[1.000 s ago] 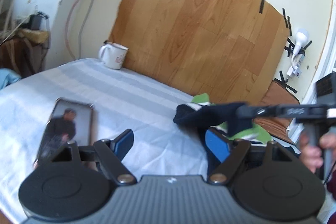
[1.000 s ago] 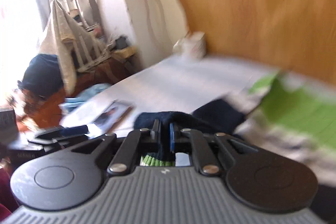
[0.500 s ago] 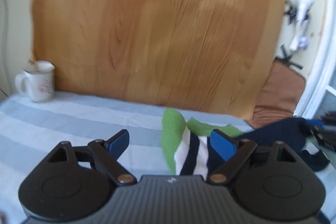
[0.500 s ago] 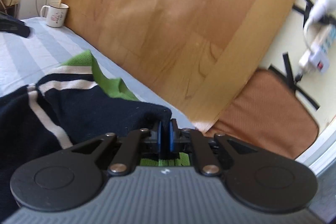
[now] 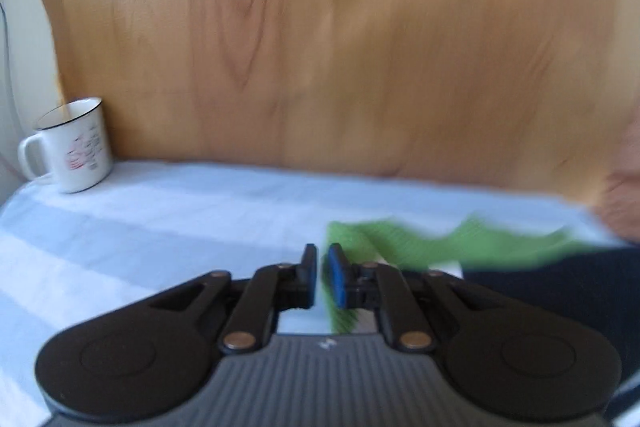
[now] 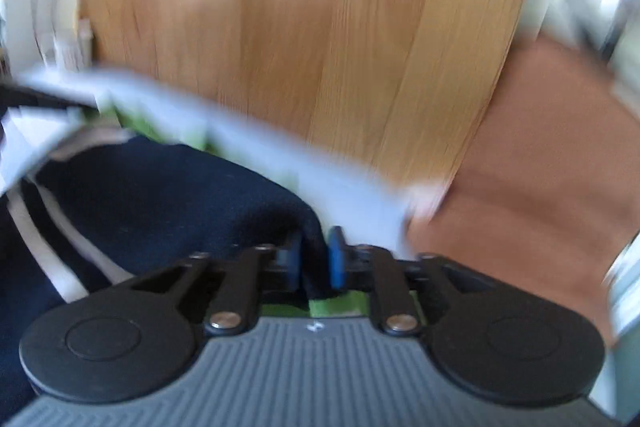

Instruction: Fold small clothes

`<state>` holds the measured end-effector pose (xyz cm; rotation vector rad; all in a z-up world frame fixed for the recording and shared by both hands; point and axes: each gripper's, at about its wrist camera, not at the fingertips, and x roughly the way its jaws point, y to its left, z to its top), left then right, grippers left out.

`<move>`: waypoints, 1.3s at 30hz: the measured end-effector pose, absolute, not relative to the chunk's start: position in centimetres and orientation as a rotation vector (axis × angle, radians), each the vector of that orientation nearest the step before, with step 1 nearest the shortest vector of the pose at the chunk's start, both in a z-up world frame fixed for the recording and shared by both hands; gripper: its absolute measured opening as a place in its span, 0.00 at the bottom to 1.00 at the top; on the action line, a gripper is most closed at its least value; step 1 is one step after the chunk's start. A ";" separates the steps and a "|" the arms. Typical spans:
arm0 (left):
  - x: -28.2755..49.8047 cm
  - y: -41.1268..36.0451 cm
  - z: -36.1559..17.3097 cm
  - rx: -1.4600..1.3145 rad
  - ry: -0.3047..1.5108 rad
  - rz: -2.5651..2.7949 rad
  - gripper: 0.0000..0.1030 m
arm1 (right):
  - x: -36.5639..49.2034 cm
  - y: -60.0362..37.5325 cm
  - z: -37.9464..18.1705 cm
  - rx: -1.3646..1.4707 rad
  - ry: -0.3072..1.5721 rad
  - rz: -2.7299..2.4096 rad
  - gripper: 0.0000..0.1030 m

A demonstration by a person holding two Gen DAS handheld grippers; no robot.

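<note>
Left hand-held gripper (image 5: 323,269) shows its blue pads drawn to a narrow gap at the green edge of the striped garment (image 5: 440,243); whether cloth is pinched there I cannot tell, and the piece lies on the striped bed sheet (image 5: 160,227) toward 3 o'clock, a white mug (image 5: 70,145) at 9 o'clock. Right hand-held gripper (image 6: 314,259) is clamped on the garment's navy fold (image 6: 160,195), which spreads toward 9 o'clock before the wooden board (image 6: 280,27).

We're in a home bedroom: a bed under a pale blue striped sheet (image 5: 168,227), a wood-grain panel (image 5: 320,47) against the wall behind it, and a white enamel mug (image 5: 70,147) sitting on the bedding.
</note>
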<state>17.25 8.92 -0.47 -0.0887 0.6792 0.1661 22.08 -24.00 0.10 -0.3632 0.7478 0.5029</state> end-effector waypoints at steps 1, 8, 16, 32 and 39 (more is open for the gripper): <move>17.4 8.8 -1.0 -0.082 0.714 0.158 0.10 | 22.3 -24.3 -0.5 -0.334 0.762 0.489 0.37; 11.6 9.3 2.6 -0.171 0.559 0.109 0.35 | 21.0 -26.9 2.2 -0.056 0.651 0.479 0.38; 10.1 4.5 0.3 -0.167 0.644 -0.031 0.35 | 22.4 -29.2 0.0 0.176 0.740 0.466 0.42; 11.2 3.8 -1.3 -0.092 0.674 0.024 0.32 | 23.9 -30.0 0.2 0.336 0.901 0.552 0.11; 11.2 3.4 -1.3 -0.072 0.673 0.007 0.40 | 24.0 -34.3 -1.3 0.311 0.949 0.304 0.13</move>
